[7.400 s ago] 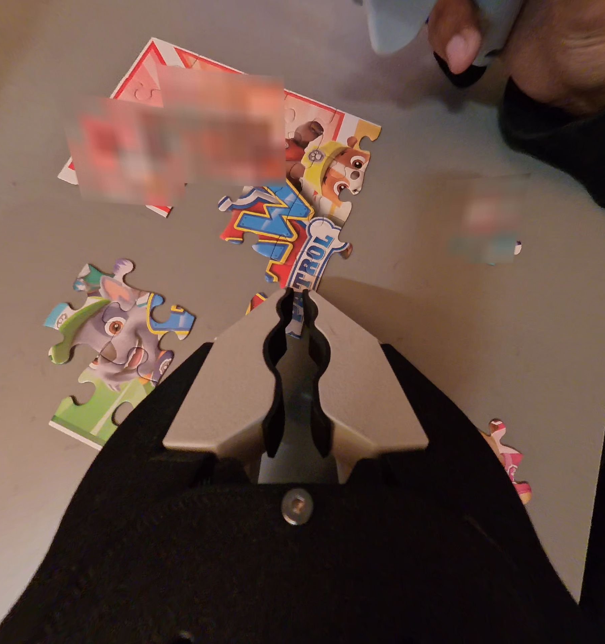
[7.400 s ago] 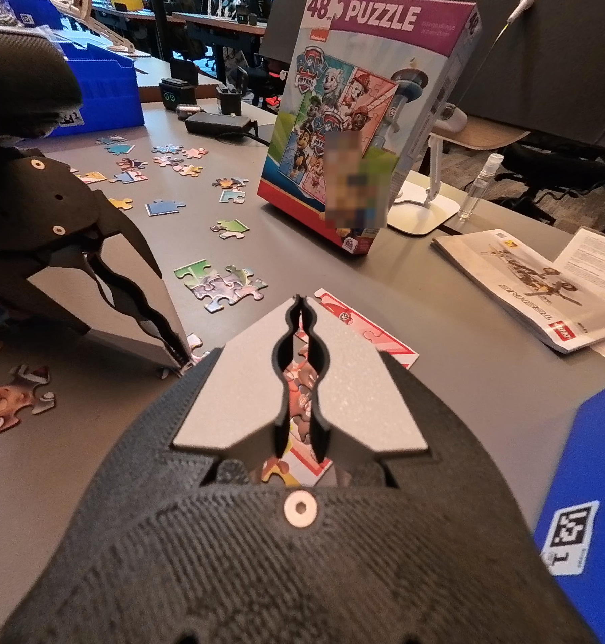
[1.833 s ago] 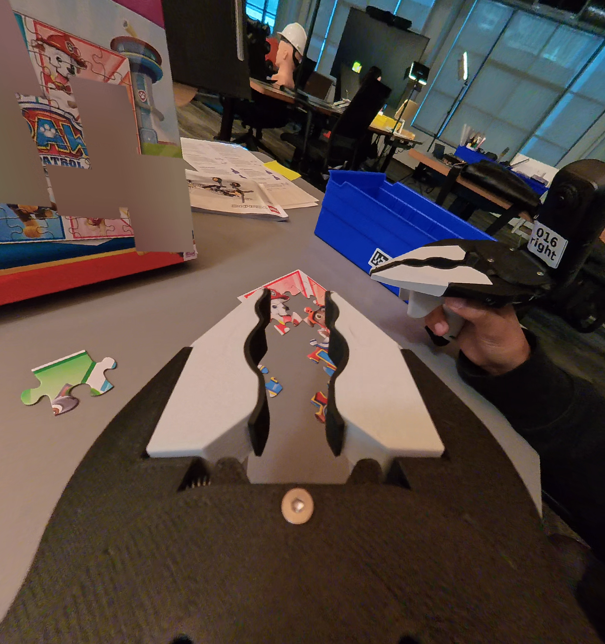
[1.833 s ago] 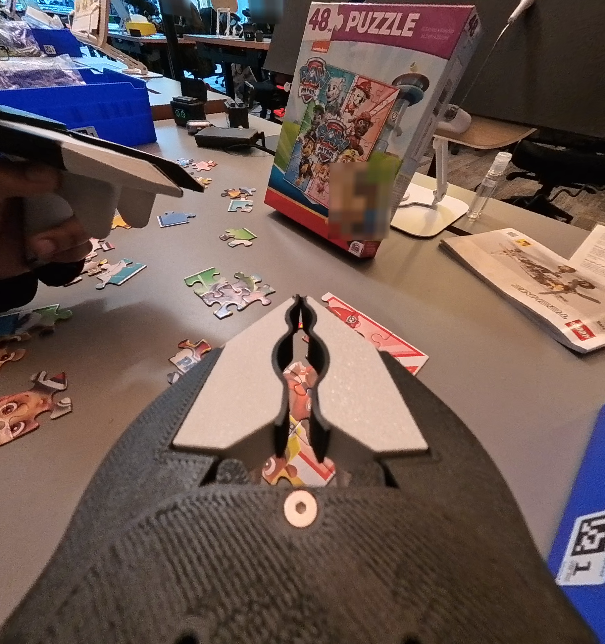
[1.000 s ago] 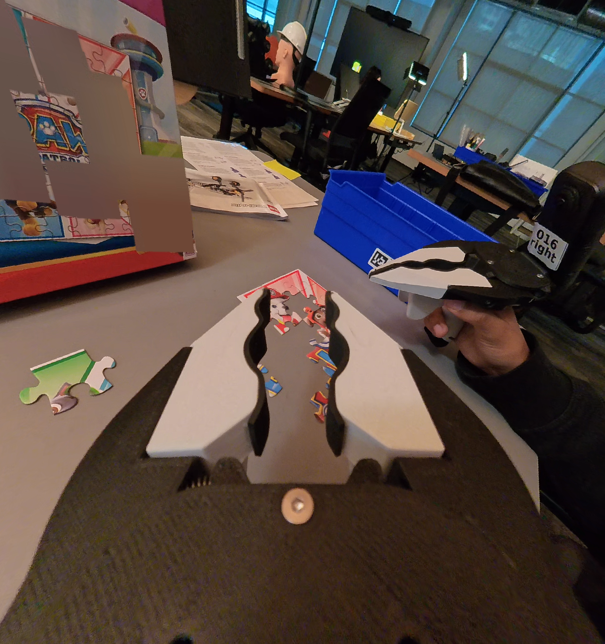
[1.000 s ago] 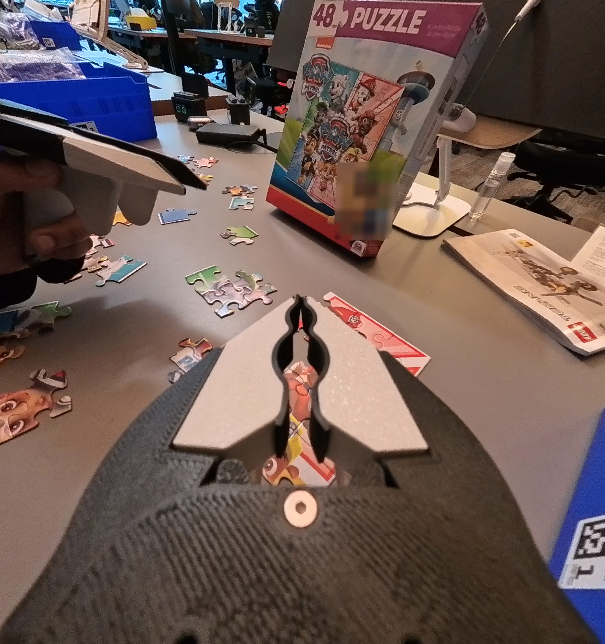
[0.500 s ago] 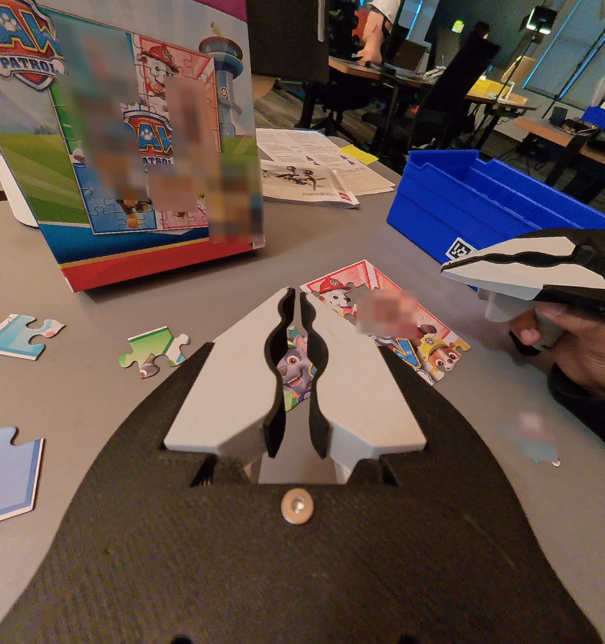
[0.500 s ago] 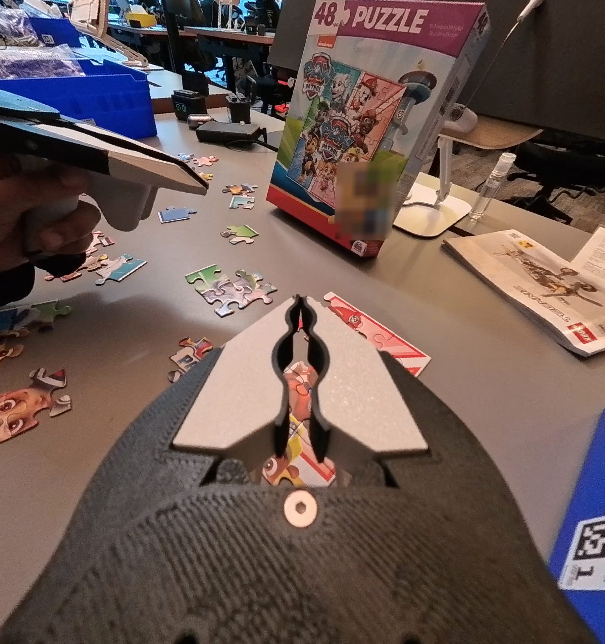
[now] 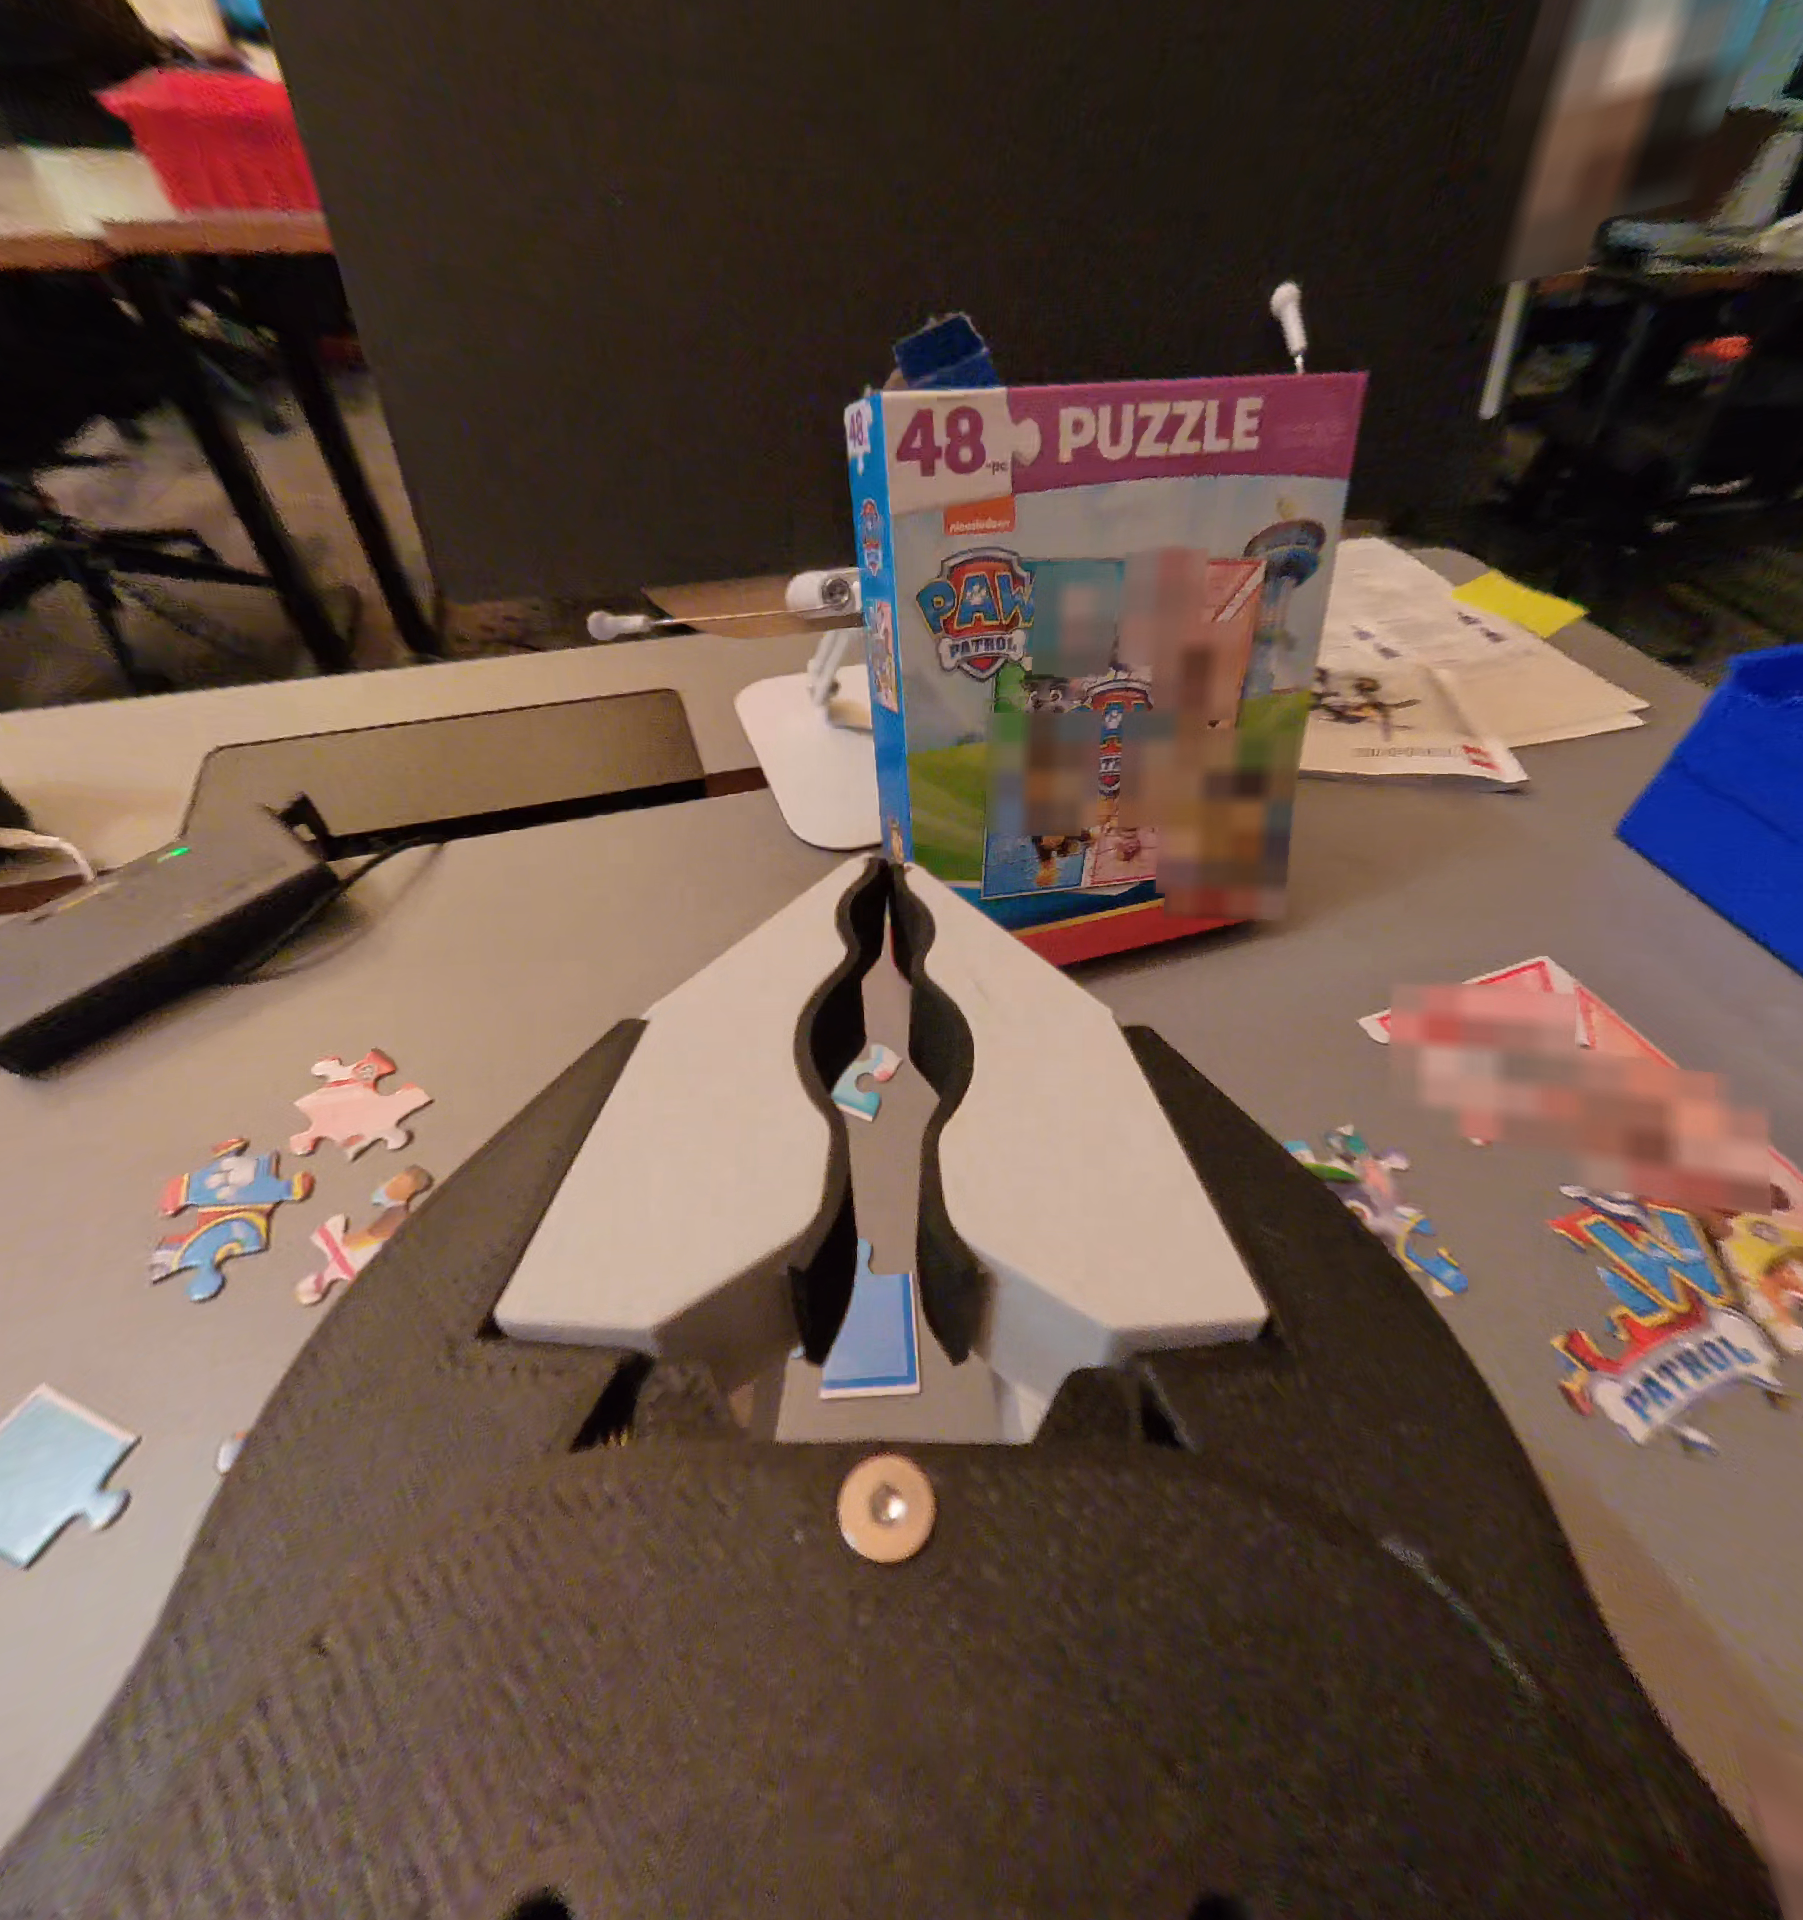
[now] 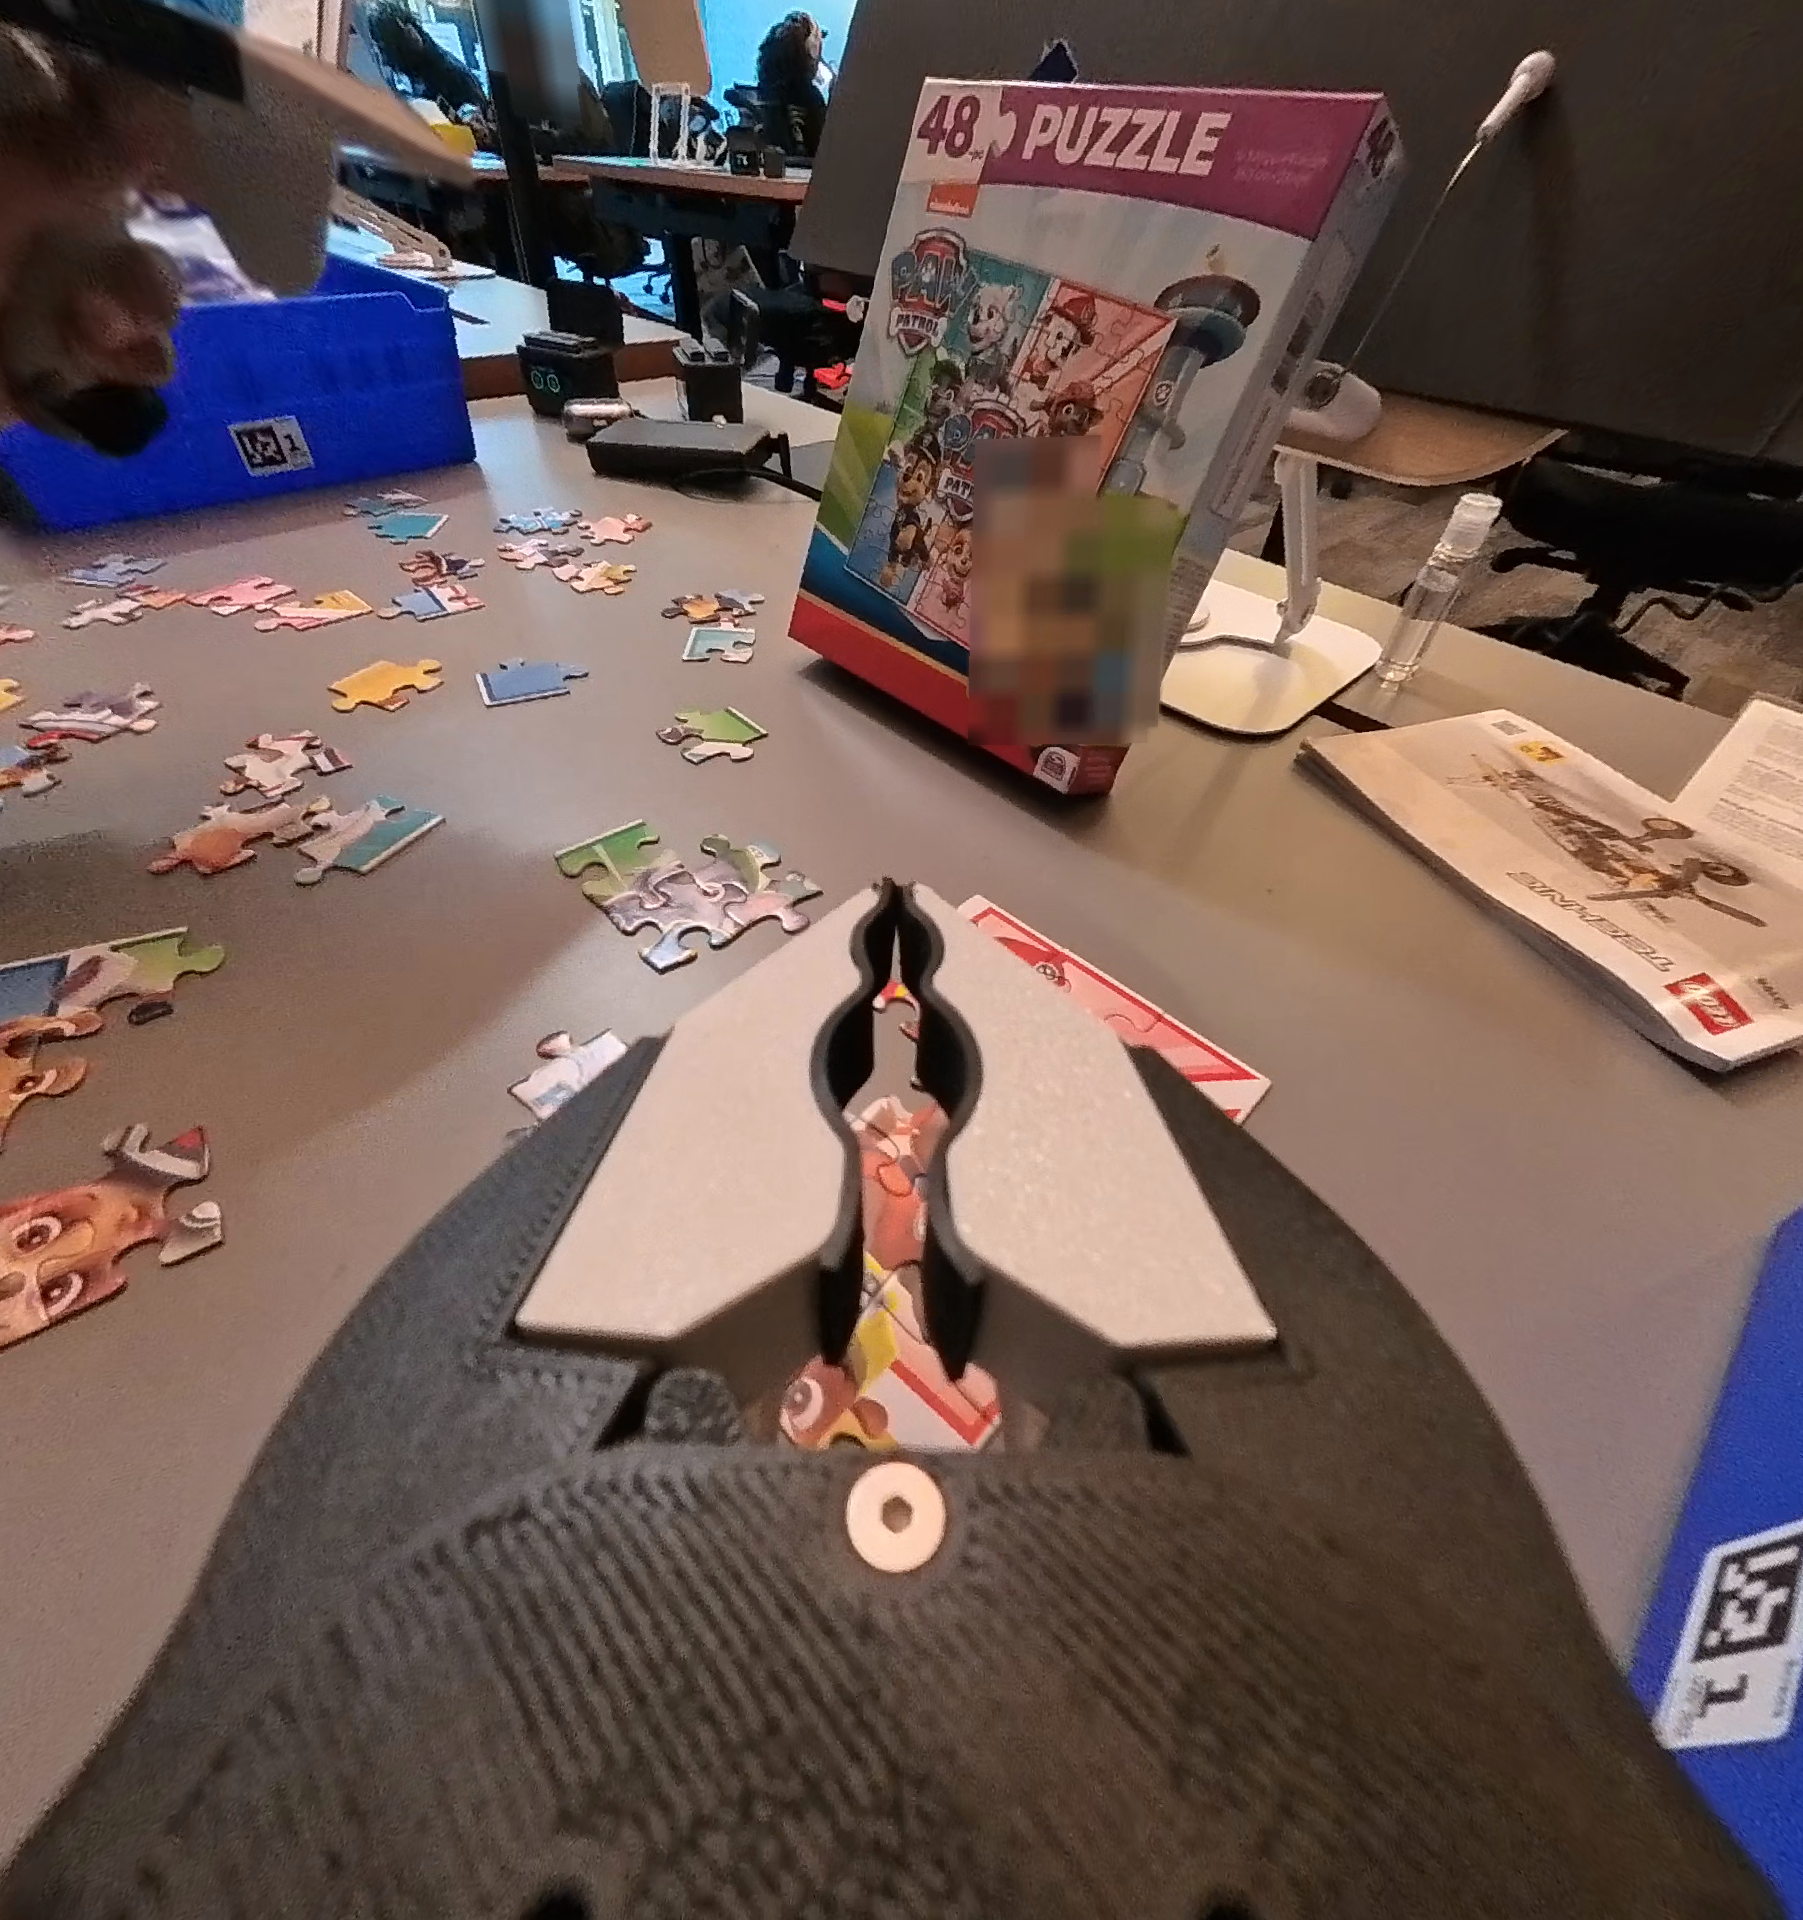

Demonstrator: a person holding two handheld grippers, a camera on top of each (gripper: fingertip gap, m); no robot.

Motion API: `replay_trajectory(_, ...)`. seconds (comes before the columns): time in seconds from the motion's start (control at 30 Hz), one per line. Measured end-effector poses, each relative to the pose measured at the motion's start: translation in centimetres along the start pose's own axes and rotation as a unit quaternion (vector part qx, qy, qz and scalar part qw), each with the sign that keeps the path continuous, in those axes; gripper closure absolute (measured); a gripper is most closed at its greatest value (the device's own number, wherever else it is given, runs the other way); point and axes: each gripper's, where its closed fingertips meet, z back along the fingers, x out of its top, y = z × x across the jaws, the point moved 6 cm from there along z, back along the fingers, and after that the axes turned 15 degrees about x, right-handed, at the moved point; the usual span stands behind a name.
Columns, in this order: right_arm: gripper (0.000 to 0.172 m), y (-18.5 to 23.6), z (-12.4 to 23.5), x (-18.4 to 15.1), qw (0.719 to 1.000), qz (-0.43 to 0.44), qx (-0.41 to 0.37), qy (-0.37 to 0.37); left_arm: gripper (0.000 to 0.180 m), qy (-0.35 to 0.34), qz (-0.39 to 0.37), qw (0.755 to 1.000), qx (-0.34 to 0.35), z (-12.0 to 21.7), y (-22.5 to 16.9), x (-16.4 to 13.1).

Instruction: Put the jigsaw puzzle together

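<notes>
My left gripper [image 9: 889, 875] is shut, its tips touching, and hovers above the grey table [image 9: 523, 997] in front of the upright puzzle box [image 9: 1115, 644]. A light blue piece [image 9: 866, 1081] and a blue piece [image 9: 871, 1335] lie on the table below its fingers. My right gripper [image 10: 897, 896] is shut and hovers over the joined red-bordered puzzle section [image 10: 1125, 1029]. A joined green and purple cluster [image 10: 689, 894] lies just left of its tips. The left gripper [image 10: 357, 114] also shows blurred at the top left of the right wrist view, held by a hand [image 10: 45, 291].
Several loose pieces [image 9: 357, 1107] lie at the left, and a joined logo cluster [image 9: 1655, 1288] at the right. A blue bin [image 9: 1770, 810], a booklet [image 10: 1603, 883], a black power brick [image 9: 138, 935] and a white lamp base [image 9: 814, 758] stand around the box. My right fingertips sit around 30 centimeters from my left ones.
My left gripper shut on nothing and swung left, away from the joined section, to face the puzzle box and loose pieces. My right gripper stayed shut and barely moved.
</notes>
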Motion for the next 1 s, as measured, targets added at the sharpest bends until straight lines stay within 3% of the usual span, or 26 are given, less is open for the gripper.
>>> replay_trajectory(0.1, 0.172, -0.2, 0.0, -0.2, 1.0, 0.006, -0.012, 0.009, 0.18, -0.003, 0.007, 0.999, -0.036, 0.8, 1.4, 1.5)
replay_trajectory(0.2, 0.172, -0.7, 0.2, -0.4, 1.0, 0.004, -0.026, 0.013, 0.18, 0.007, -0.001, 0.999, -0.047, 1.2, 1.6, 1.1)
replay_trajectory(0.33, 0.172, -1.4, 0.5, -0.6, 0.999, -0.009, -0.04, 0.013, 0.174, 0.122, -0.049, 0.984, -0.121, -0.8, -0.8, -2.9)
replay_trajectory(0.53, 0.172, -1.6, 0.8, -0.7, 0.999, -0.009, -0.052, 0.014, 0.156, 0.178, -0.134, 0.963, -0.152, -3.6, -4.5, -7.7)
replay_trajectory(0.73, 0.172, -1.1, 0.7, -0.5, 0.999, -0.001, -0.041, 0.011, 0.138, 0.208, -0.116, 0.96, -0.149, -5.2, -6.5, -10.2)
replay_trajectory(1.0, 0.172, -0.7, 0.3, -0.4, 0.999, 0.007, -0.03, 0.017, 0.136, 0.231, -0.094, 0.962, -0.11, -6.4, -5.1, -12.1)
